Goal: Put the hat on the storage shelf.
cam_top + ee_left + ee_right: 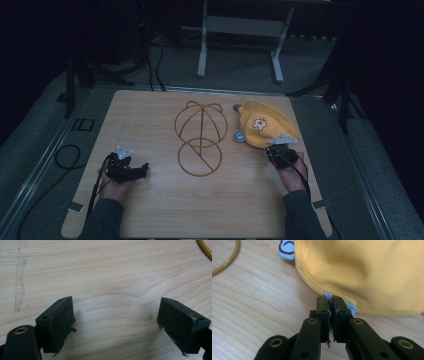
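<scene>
While the right tongs [331, 305] are pinching the yellow cap [367, 272] by its brim edge, thin fabric could be slipping free; left tongs [117, 322] are gaping apart over bare surface [105, 272].

Right gripper [331, 305] comes up from 6 o'clock with both black jaws pinched tight together, clamped on a light blue tab [327, 294] sticking out from under the rim of a yellow cap [367, 270]. The cap fills everything from 12 to 3 o'clock. At 11 o'clock there's a pale blue bit with a brown swirl [286, 250] touching the cap's edge. A gold wire loop [230, 257] curves at 10 o'clock on the wooden table [257, 302].
</scene>
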Demonstrator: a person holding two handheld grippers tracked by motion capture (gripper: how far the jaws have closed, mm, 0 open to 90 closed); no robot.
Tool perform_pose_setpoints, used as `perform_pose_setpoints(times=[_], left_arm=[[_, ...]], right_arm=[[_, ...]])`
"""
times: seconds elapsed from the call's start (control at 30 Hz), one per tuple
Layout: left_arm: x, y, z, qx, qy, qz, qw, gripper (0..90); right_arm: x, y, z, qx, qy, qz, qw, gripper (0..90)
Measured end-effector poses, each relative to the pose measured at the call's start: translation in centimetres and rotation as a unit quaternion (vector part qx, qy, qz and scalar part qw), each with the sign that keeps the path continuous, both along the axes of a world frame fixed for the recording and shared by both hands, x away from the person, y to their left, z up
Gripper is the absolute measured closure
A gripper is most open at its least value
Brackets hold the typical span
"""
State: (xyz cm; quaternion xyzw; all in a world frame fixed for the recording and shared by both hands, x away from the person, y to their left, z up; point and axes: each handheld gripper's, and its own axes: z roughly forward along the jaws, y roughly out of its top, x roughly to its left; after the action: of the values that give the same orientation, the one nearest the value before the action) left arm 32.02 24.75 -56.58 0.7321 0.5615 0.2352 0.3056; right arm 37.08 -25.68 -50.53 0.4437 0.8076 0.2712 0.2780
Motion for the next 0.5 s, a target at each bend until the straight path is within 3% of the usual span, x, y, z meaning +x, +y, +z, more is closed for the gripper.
perform_pose_setpoints(times=[0.5], left_arm=[[0.0, 0.0, 0.0, -0.001, 0.0, 0.0, 1.0, 14.3]], right_arm=[[-1.1, 0.1, 4.1, 0.012, -0.022, 0.013, 0.9996, 85.7]])
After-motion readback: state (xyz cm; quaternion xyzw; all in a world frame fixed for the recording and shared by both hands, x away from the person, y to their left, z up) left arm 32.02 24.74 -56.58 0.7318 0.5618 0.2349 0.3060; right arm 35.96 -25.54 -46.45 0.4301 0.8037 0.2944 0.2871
